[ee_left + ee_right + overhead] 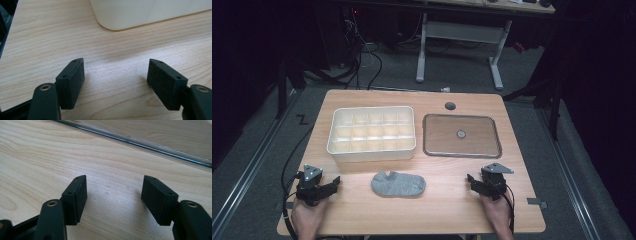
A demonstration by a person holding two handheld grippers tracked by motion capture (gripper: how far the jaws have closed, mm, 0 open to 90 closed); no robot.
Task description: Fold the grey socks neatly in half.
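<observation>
A grey felt-like sock (398, 184) lies flat on the desk (362, 210), midway between the left claw (332, 184) and the right claw (471, 181), touching neither. It is an elongated oval, its long side running from one claw toward the other, with a small notch in its far edge near the left end. Its surface looks soft and speckled.

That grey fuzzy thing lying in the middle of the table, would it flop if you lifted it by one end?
Probably yes: the grey felt piece lies flat and thin with soft, uneven edges, so it would likely droop. It looks light, and its fuzzy surface should grip rather than slip. Being flat, it won't roll.
</observation>
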